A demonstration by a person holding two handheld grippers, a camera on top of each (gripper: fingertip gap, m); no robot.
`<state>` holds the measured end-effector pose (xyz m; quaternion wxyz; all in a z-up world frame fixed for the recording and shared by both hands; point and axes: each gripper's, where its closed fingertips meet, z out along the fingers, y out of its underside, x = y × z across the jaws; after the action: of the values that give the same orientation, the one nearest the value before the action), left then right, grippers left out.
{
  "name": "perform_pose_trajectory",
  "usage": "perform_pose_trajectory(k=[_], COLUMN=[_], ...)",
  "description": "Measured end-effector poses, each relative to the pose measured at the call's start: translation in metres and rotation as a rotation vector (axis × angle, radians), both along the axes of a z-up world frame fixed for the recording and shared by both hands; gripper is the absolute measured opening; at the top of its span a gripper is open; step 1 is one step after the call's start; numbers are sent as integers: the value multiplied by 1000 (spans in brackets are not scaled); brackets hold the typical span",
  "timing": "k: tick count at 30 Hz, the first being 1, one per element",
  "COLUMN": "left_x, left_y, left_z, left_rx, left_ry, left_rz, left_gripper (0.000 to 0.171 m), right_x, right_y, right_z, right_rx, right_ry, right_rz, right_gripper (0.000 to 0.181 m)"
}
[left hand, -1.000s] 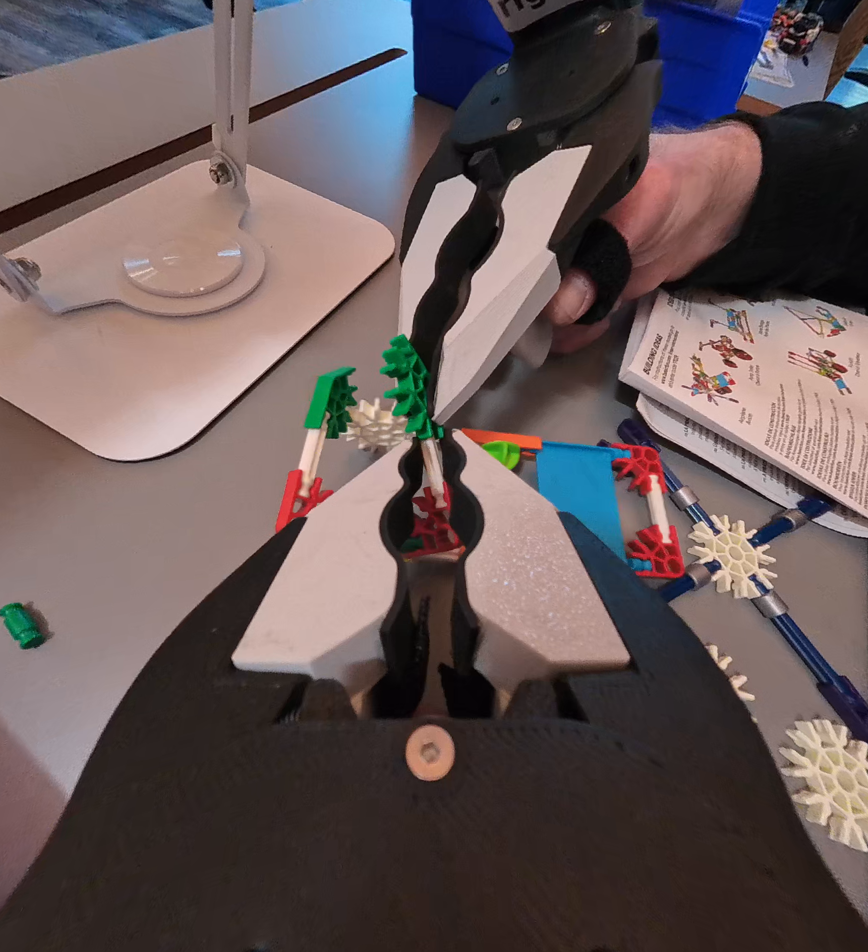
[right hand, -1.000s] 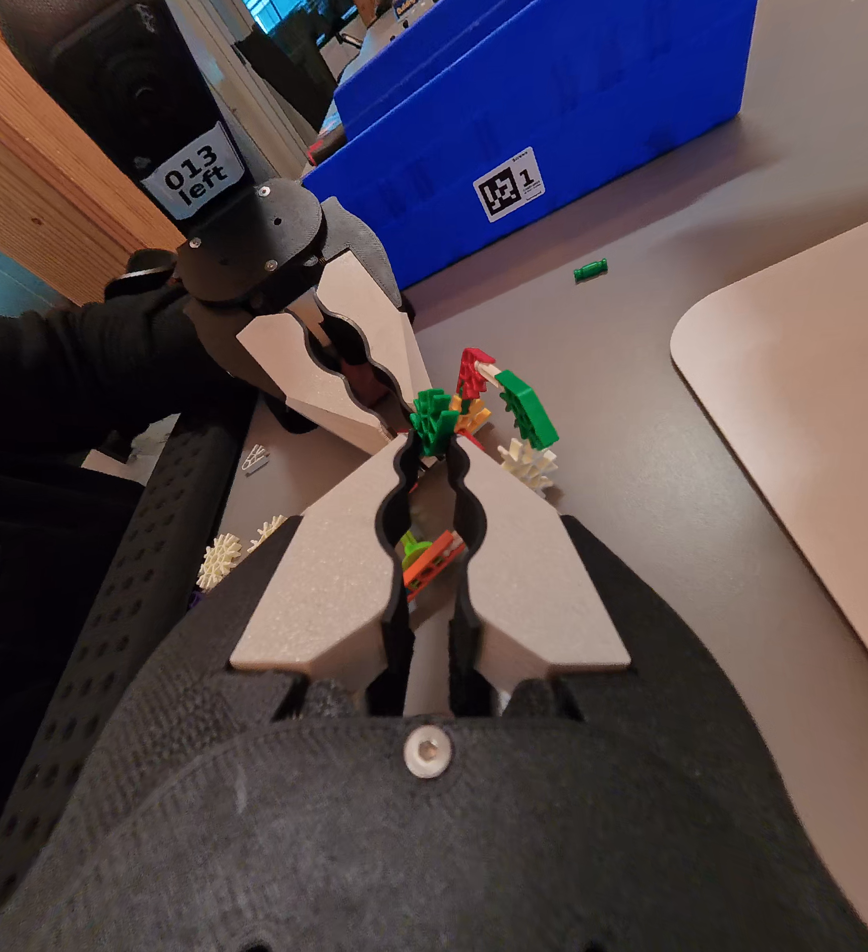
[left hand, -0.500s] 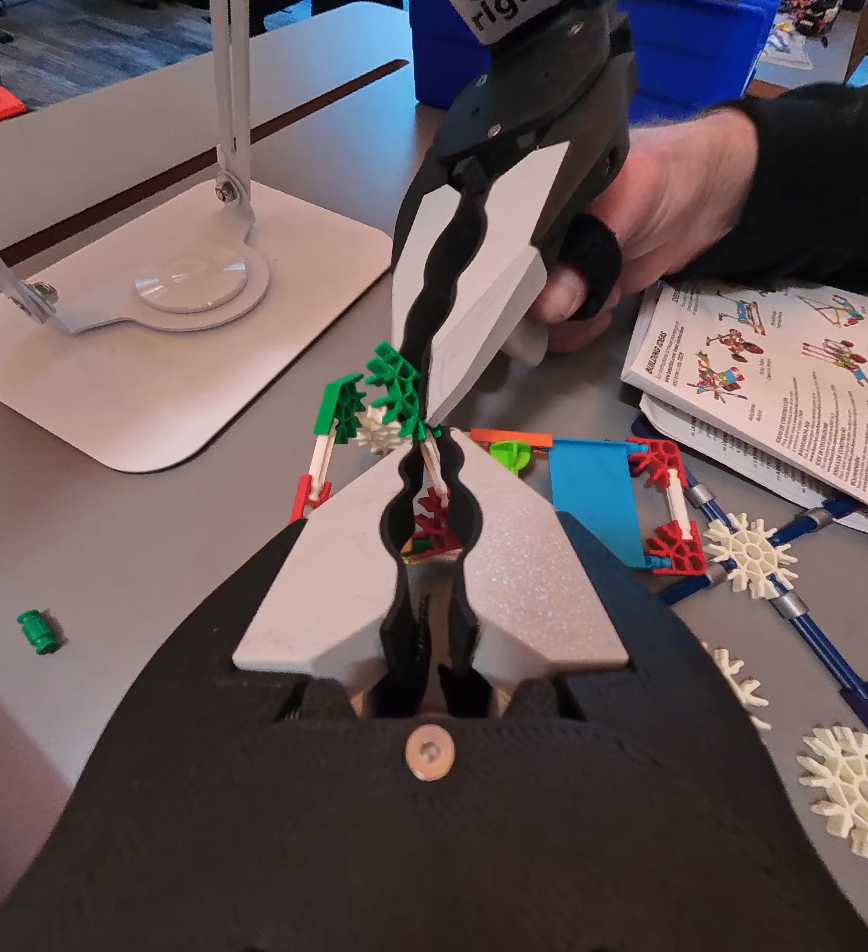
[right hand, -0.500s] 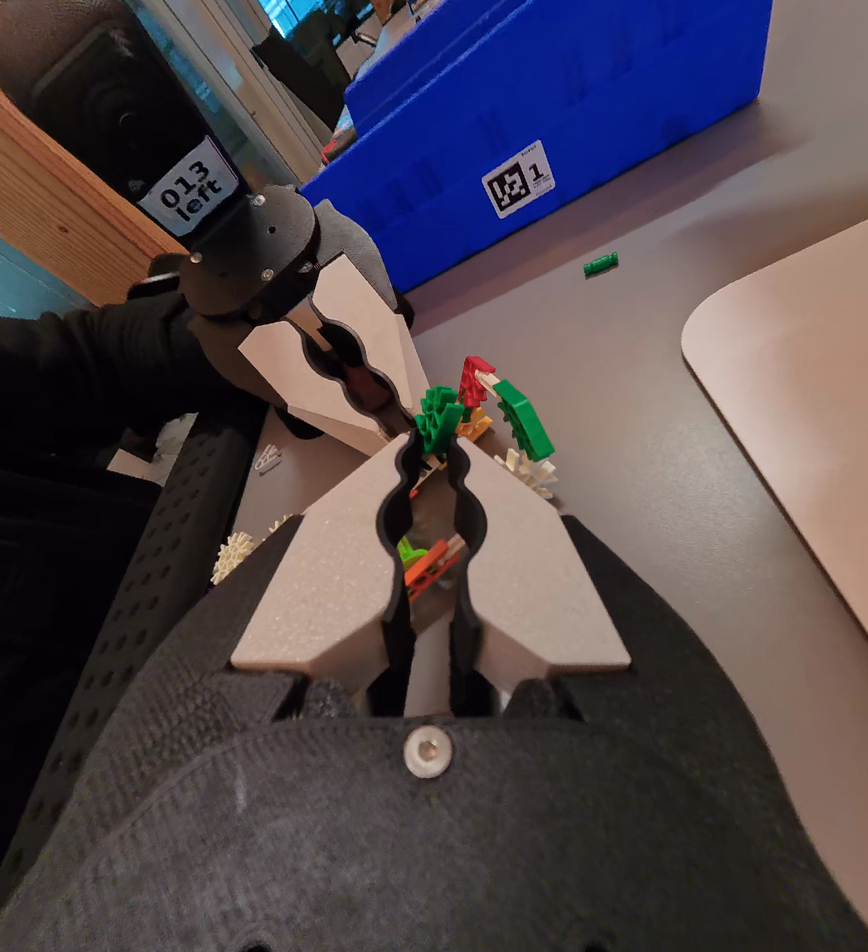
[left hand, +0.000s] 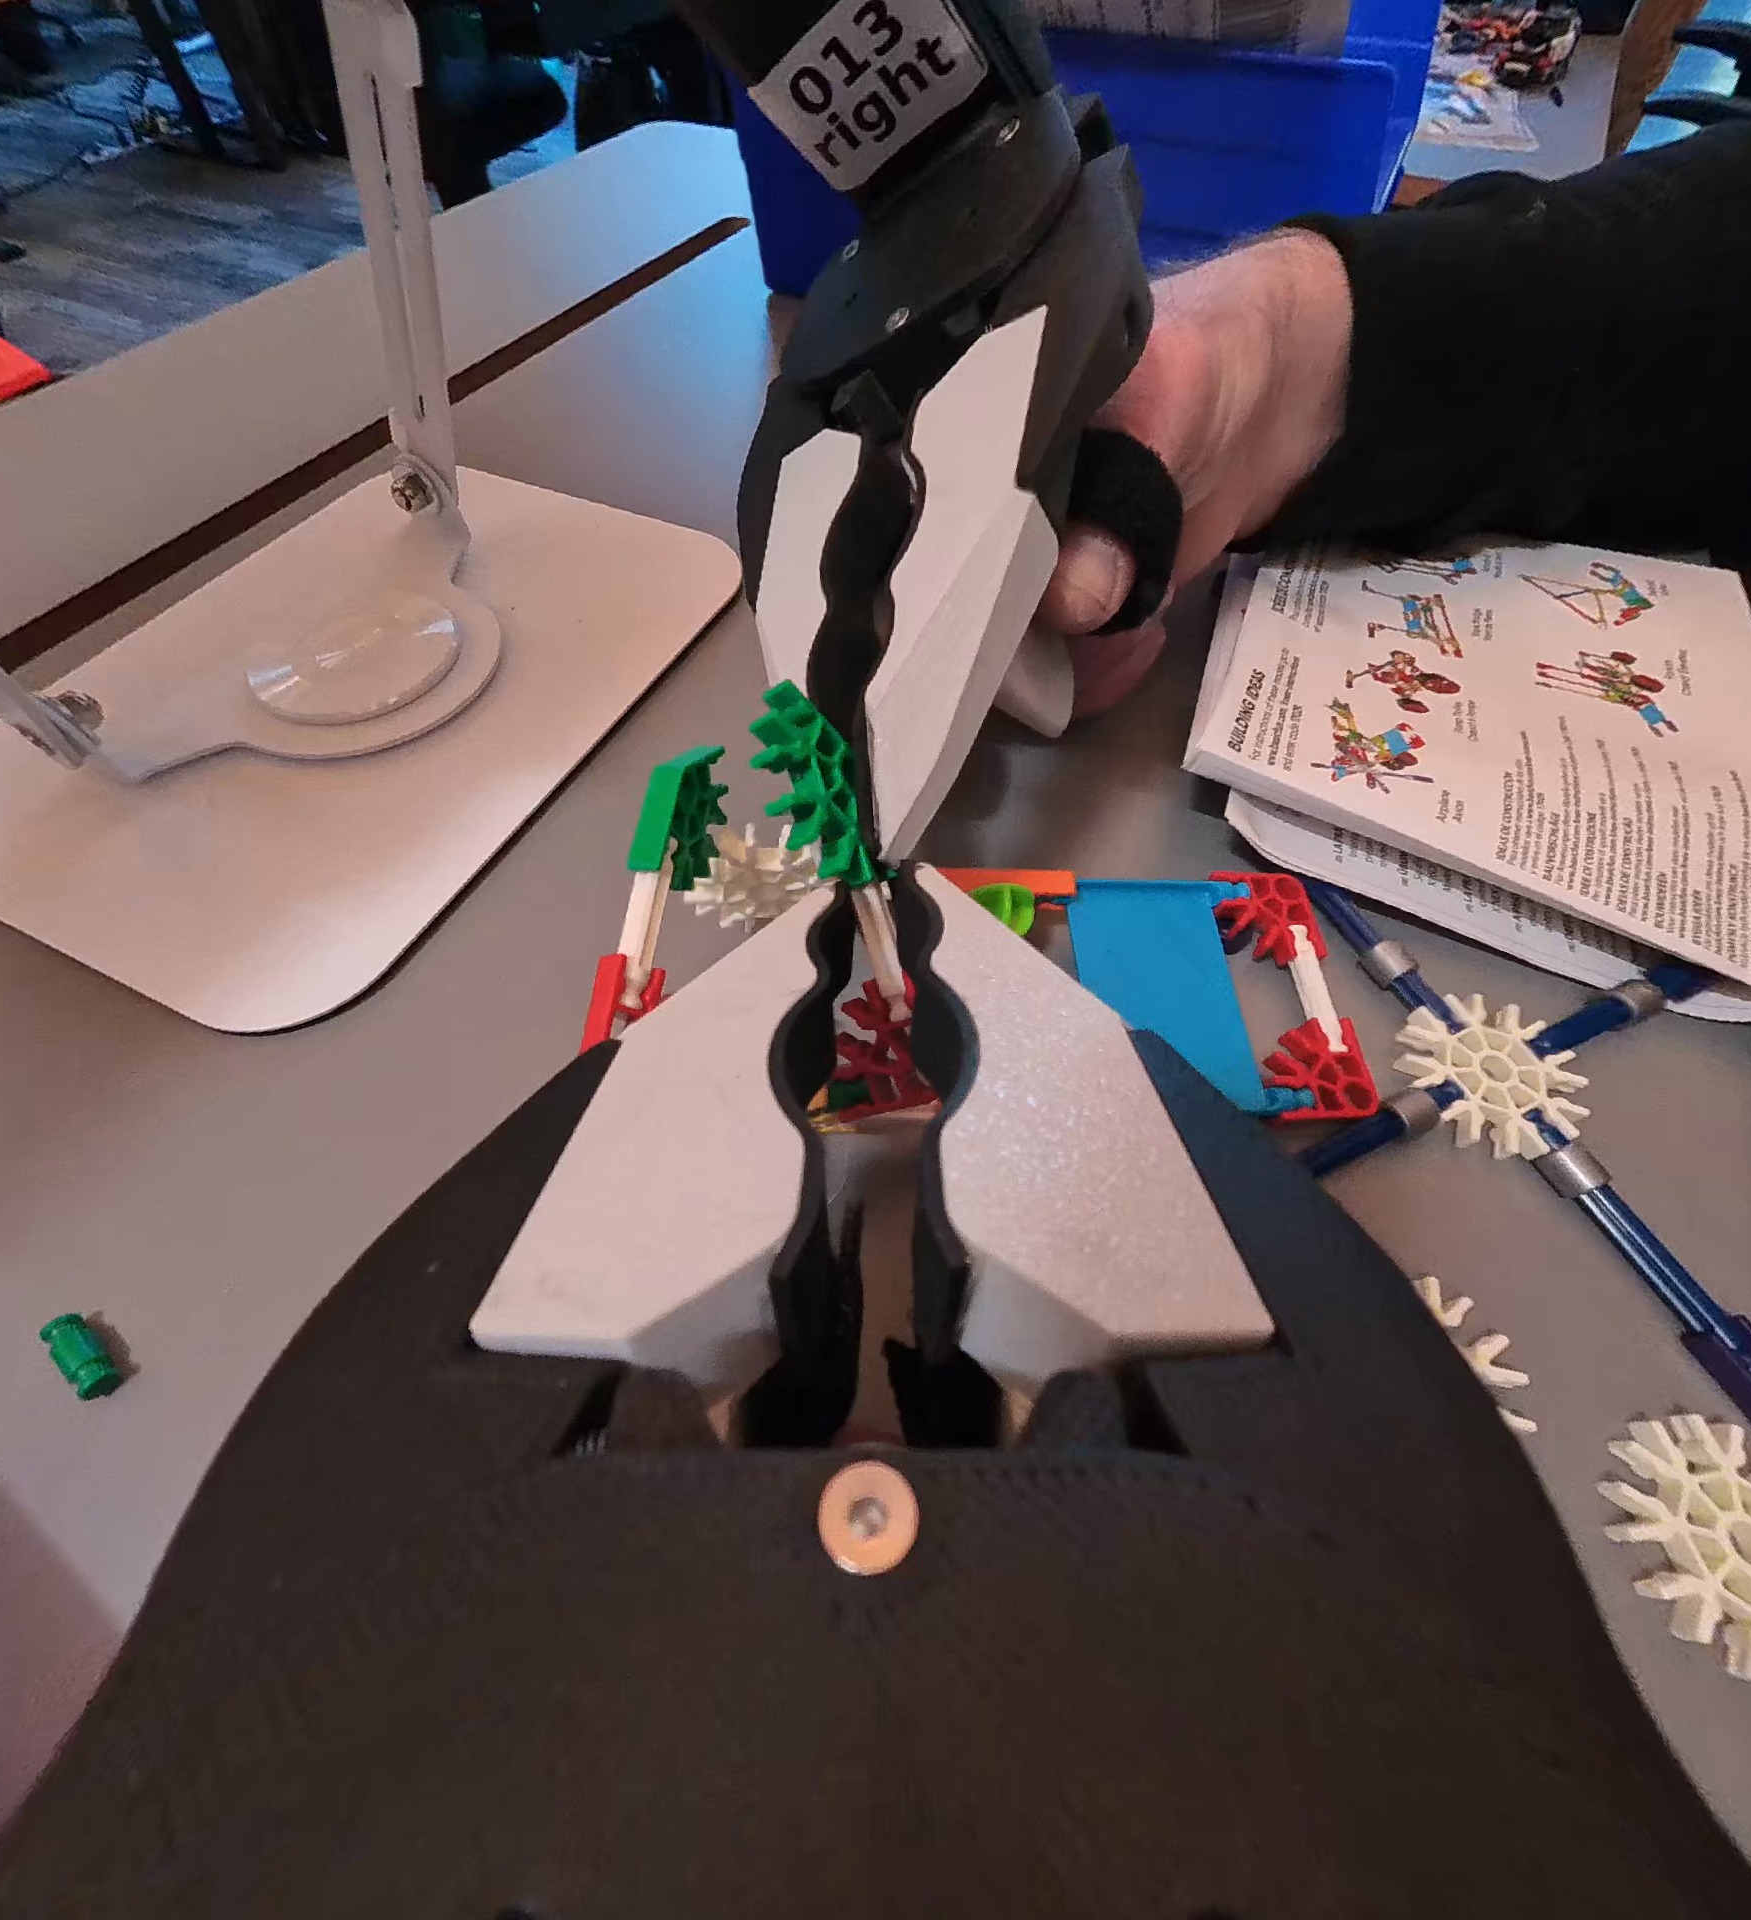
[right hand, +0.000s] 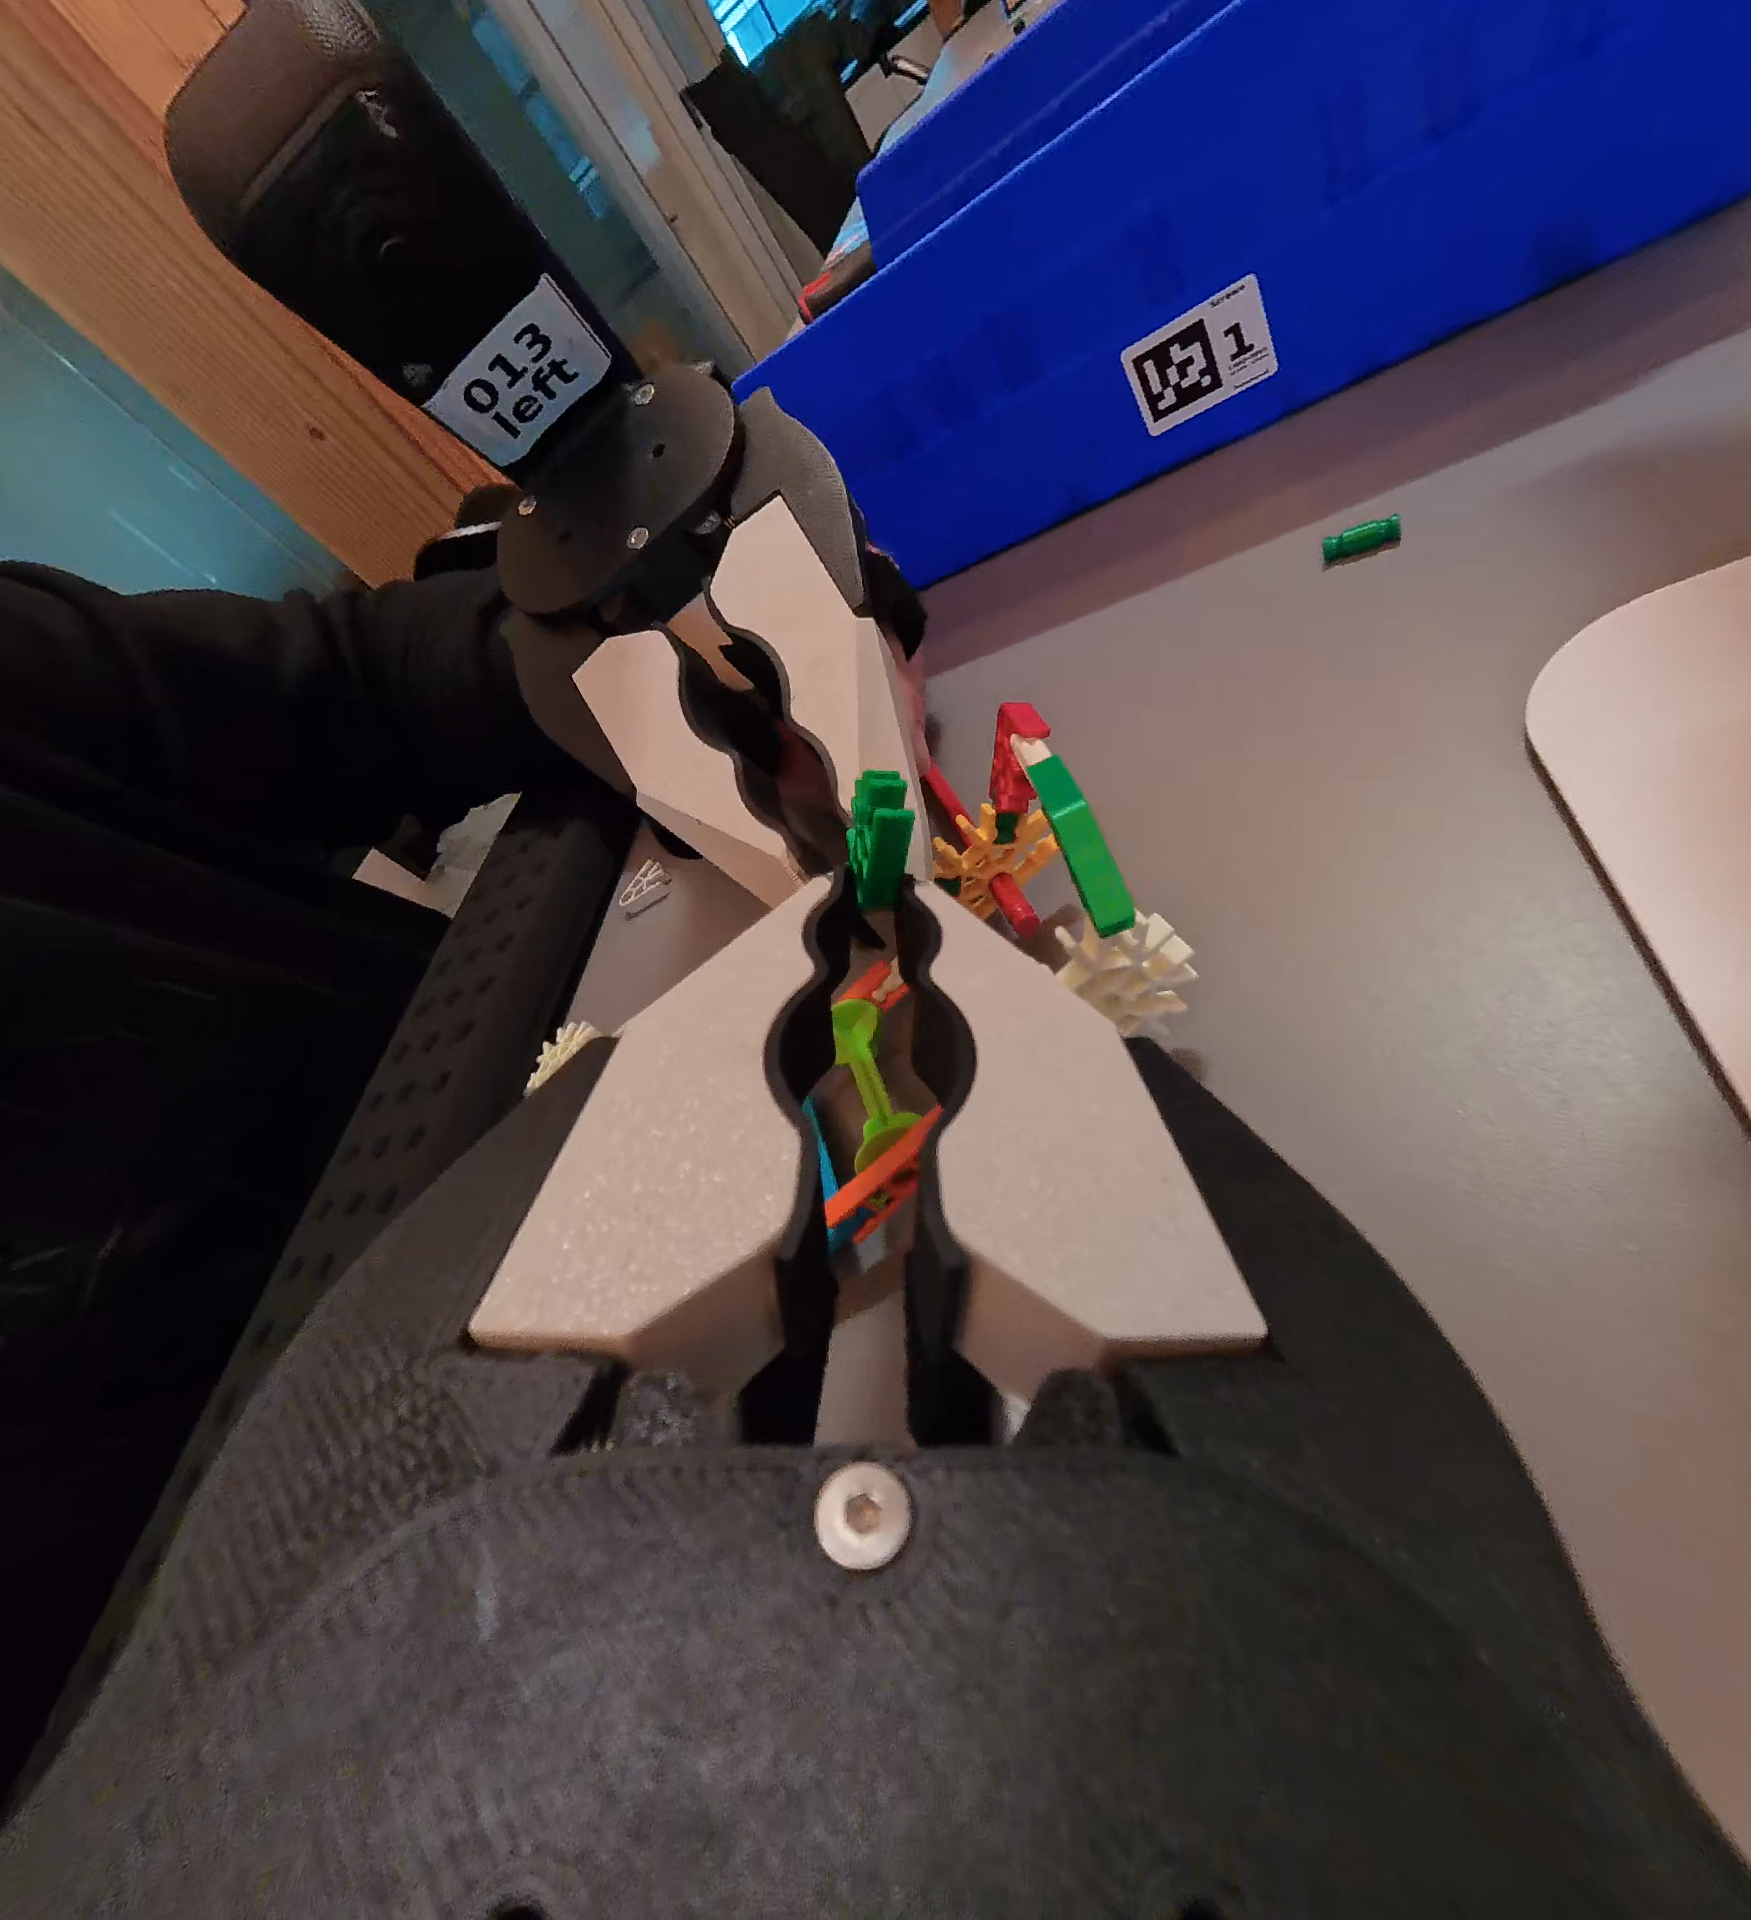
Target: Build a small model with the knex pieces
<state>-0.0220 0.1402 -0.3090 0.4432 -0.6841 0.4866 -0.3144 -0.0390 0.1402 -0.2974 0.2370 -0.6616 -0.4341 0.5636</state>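
Note:
A small construction-toy model of green and red connectors and white rods stands on the grey table [left hand: 175,1143]. My left gripper [left hand: 876,894] is shut on a white rod [left hand: 879,935] that runs from a red connector [left hand: 881,1049] up to a green connector [left hand: 809,779]. My right gripper [right hand: 871,899] comes in from above and is shut on that green connector [right hand: 876,831]; it also shows in the left wrist view [left hand: 876,847]. The two sets of tips nearly touch. A blue panel [left hand: 1151,966] and an orange rod [right hand: 881,1179] hang on the model.
A white stand base [left hand: 279,779] lies to the left and an instruction booklet [left hand: 1525,748] to the right. White snowflake connectors [left hand: 1489,1075] on blue rods lie to the right. A loose green piece [left hand: 81,1356] lies to the left. A blue bin [right hand: 1370,260] stands behind. Left and right tips are no more than a few centimetres apart. Both grippers' tips are roughly 15 centimeters from the loose green piece [left hand: 81,1356]. Seen from the right wrist view [right hand: 1340,536] as well.
Both grippers keep their hold. The right gripper has turned, so the green connector now shows edge-on in its view. The left view has drawn back and up slightly.

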Motion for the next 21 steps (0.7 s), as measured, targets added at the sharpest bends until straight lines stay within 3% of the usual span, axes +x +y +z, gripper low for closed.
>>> perform_pose_trajectory(k=[9, 18, 21], left_x=[2, 1, 2], left_y=[-5, -1, -1], left_z=[9, 7, 9], left_rx=[-14, 118, 82], left_ry=[-51, 42, 6], left_rz=[-28, -6, -16], left_gripper=[1, 1, 1], right_x=[0, 0, 0], right_y=[-5, -1, 0], right_z=[8, 7, 9], right_rx=[-2, -31, -42], right_ry=[44, 35, 54], right_rz=[29, 3, 8], right_gripper=[4, 3, 3])
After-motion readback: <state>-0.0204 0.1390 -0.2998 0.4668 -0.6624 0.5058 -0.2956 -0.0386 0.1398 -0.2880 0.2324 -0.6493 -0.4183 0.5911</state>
